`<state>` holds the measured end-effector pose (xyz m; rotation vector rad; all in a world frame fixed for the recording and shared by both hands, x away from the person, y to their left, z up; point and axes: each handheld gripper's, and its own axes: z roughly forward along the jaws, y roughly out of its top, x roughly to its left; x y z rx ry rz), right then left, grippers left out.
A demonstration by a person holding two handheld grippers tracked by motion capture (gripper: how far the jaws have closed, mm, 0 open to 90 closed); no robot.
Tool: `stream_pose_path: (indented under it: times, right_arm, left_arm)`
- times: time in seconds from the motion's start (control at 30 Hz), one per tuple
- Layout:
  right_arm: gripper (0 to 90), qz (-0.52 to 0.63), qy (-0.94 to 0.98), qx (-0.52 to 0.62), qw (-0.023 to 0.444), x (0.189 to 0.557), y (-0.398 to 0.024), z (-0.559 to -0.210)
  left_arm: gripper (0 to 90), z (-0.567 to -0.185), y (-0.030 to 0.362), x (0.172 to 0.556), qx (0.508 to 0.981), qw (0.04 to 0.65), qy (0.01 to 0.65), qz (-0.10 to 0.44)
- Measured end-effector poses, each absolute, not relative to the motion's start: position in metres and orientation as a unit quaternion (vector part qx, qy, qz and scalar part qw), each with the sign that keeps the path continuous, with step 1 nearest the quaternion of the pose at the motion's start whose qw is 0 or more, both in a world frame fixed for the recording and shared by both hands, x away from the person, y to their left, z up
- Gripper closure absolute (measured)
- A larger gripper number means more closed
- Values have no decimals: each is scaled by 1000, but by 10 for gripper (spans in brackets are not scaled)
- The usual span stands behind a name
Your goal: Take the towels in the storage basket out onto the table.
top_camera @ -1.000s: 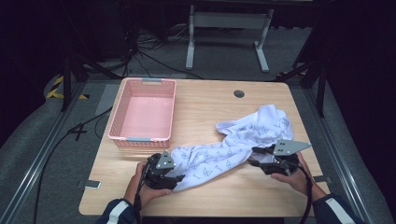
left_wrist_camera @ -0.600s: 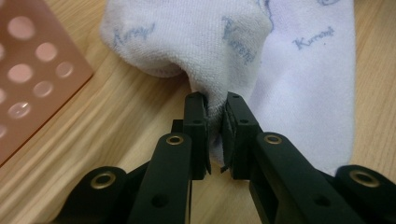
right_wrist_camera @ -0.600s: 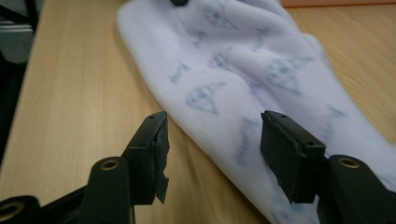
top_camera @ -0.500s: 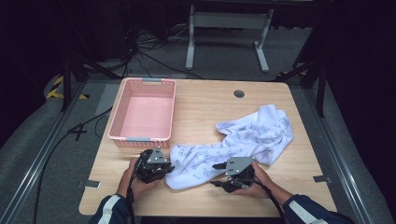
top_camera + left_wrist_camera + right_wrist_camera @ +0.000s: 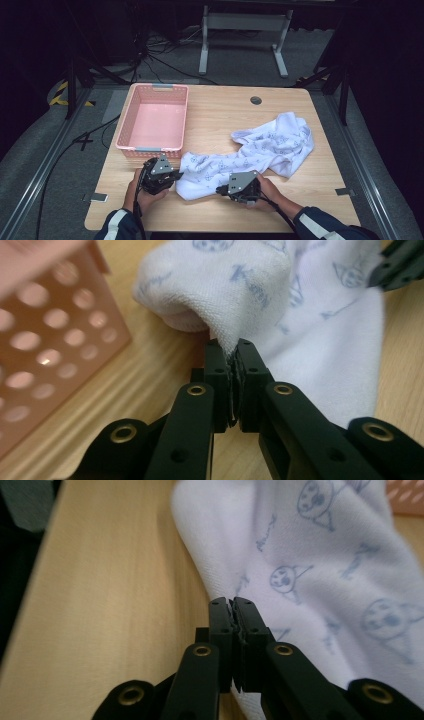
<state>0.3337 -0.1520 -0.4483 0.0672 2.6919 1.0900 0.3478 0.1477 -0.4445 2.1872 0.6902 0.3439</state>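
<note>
A white cloth with blue printed figures (image 5: 270,145) lies crumpled across the near right of the wooden table (image 5: 225,115). My left gripper (image 5: 176,176) is at the cloth's near left end. In the left gripper view, its jaws have just closed and are shut (image 5: 233,347) on a fold of the cloth (image 5: 320,340). My right gripper (image 5: 220,190) lies at the cloth's near edge and points left. Its jaws have also just closed and are shut (image 5: 232,602) on the cloth's hem (image 5: 325,580).
A pink perforated basket (image 5: 152,148) stands just beyond my left gripper, and its wall is near in the left gripper view (image 5: 50,340). A round cable hole (image 5: 256,100) sits at the table's far side. Bare wood lies to the right of the cloth.
My right hand has moved left along the cloth's near edge, from its right part to the near left corner, and closed there. The left hand has stayed at the cloth's left end.
</note>
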Motion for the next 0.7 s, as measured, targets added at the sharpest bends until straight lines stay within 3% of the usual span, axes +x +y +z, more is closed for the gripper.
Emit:
stream_pose_path:
  times: [0.23,0.4,0.6,0.7]
  right_arm:
    - [885,489,865,68,84,334,-198,-381]
    - [885,482,855,155,113,366,-213,-385]
    - [874,426,869,214,132,403,-208,-413]
    - [709,390,869,264,152,423,-207,-429]
  left_arm:
    - [856,-420,135,342,847,445,254,144]
    - [826,-424,124,356,849,423,270,163]
    - [541,-432,117,368,845,403,304,175]
    - [467,-434,115,360,851,413,278,165]
